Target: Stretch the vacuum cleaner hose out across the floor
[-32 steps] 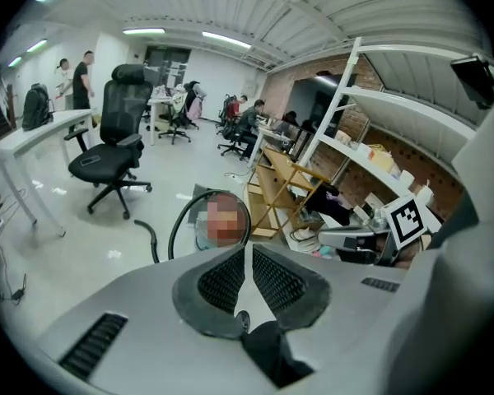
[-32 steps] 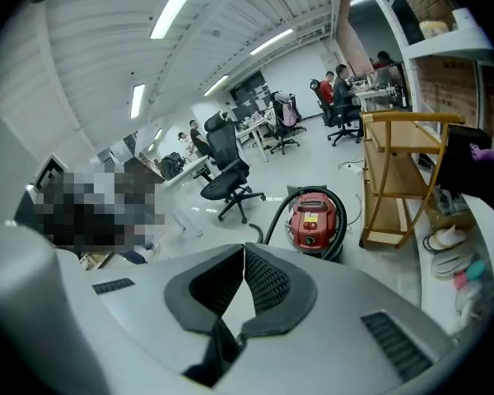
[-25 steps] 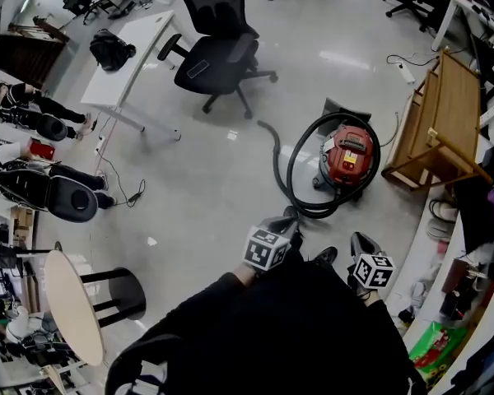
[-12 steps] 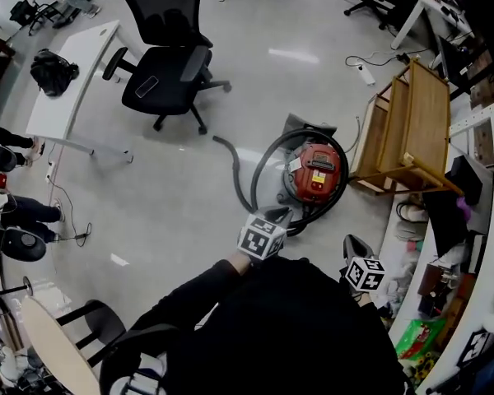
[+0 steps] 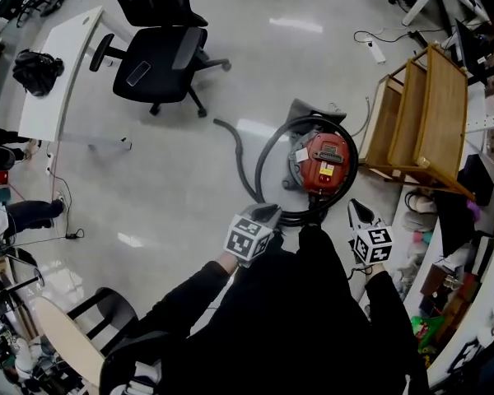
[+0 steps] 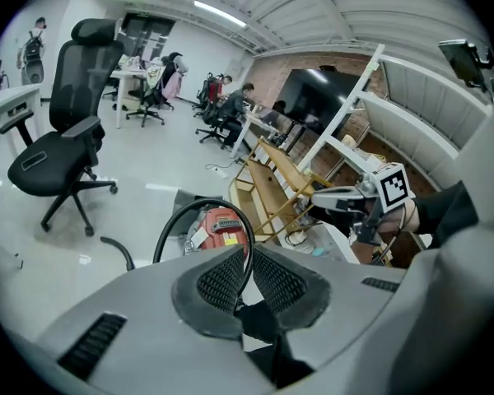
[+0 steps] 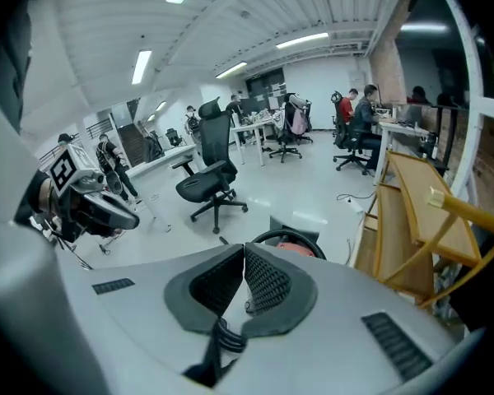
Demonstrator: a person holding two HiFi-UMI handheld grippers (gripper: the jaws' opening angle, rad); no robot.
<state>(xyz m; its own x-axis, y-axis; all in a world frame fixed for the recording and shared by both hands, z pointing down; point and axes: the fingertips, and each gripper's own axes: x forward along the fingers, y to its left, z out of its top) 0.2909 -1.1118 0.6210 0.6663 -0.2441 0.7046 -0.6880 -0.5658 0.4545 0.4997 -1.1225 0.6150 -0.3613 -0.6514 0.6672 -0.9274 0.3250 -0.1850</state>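
Print on the vacuum cleaner (image 5: 325, 161) is unreadable; left gripper (image 5: 266, 213) and right gripper (image 5: 356, 209) are closed near its hose (image 5: 258, 159).

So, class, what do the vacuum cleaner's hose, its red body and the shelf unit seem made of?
Hose: matte black, probably flexible plastic or rubber; it bends in a loop. Red body: smooth, likely plastic. Shelf unit: bare tan wood, by its colour.
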